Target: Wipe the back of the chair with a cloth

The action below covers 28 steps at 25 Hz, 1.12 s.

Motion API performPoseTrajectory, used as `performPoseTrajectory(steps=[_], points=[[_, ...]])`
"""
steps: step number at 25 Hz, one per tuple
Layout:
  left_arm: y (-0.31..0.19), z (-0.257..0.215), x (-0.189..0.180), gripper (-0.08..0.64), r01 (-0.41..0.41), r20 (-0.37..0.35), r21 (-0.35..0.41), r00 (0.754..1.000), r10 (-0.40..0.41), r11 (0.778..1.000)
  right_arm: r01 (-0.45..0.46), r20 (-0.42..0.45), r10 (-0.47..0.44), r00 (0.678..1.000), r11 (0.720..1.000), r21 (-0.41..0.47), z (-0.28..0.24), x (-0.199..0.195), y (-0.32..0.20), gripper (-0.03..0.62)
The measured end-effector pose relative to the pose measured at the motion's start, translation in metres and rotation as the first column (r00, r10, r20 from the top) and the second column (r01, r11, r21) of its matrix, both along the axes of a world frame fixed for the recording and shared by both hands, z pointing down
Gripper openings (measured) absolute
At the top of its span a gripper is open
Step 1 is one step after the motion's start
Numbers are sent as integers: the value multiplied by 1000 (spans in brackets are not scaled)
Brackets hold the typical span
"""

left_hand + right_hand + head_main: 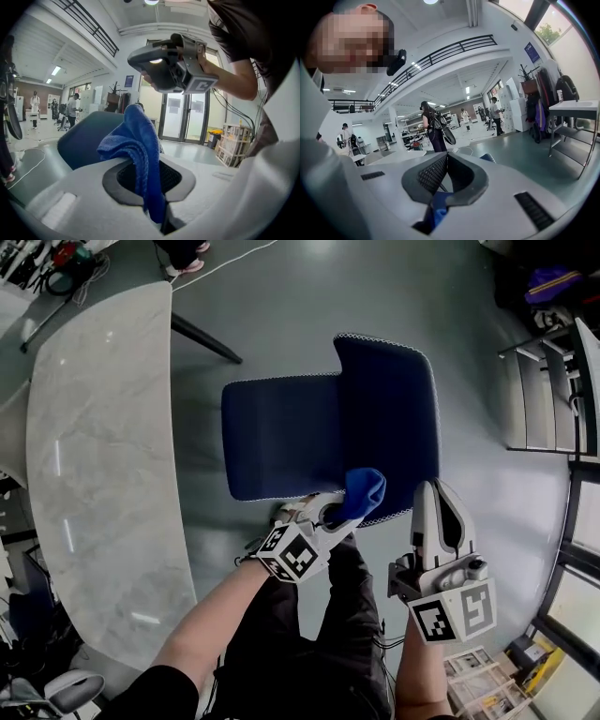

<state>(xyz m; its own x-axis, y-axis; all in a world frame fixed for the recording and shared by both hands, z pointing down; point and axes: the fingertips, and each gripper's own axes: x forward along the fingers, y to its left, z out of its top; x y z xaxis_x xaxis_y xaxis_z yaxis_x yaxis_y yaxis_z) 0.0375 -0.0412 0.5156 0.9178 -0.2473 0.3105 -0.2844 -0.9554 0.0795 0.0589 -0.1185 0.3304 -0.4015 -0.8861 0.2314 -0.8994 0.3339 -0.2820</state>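
A dark blue chair is seen from above, its seat (pixel 281 437) on the left and its back (pixel 389 418) on the right. My left gripper (pixel 328 517) is shut on a bunched blue cloth (pixel 361 491), which lies against the near rim of the chair back. In the left gripper view the cloth (pixel 140 145) hangs out between the jaws, with the chair (pixel 86 140) behind it. My right gripper (pixel 436 495) is held just right of the chair back's near corner, jaws together and empty, apart from the chair. It also shows overhead in the left gripper view (pixel 164 70).
A long marble table (pixel 94 474) runs along the left, one dark leg (pixel 202 338) reaching toward the chair. A metal rack (pixel 548 390) stands at the right, papers and boxes (pixel 487 671) at the lower right. Grey floor surrounds the chair. People stand far off in the hall.
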Motion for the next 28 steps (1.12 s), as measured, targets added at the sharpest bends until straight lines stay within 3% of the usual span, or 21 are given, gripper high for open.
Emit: performPoseTrajectory(steps=[10, 17, 28], points=[[-27, -133, -17, 55, 132, -71, -10, 989, -132, 991, 65, -30, -65, 997, 998, 22, -58, -11, 4, 15], [-61, -228, -24, 55, 248, -116, -1, 962, -246, 969, 110, -43, -106, 993, 990, 84, -118, -7, -14, 15], [-60, -348, -24, 55, 359, -143, 20, 925, -352, 933, 179, -42, -175, 984, 977, 118, -203, -3, -8, 14]])
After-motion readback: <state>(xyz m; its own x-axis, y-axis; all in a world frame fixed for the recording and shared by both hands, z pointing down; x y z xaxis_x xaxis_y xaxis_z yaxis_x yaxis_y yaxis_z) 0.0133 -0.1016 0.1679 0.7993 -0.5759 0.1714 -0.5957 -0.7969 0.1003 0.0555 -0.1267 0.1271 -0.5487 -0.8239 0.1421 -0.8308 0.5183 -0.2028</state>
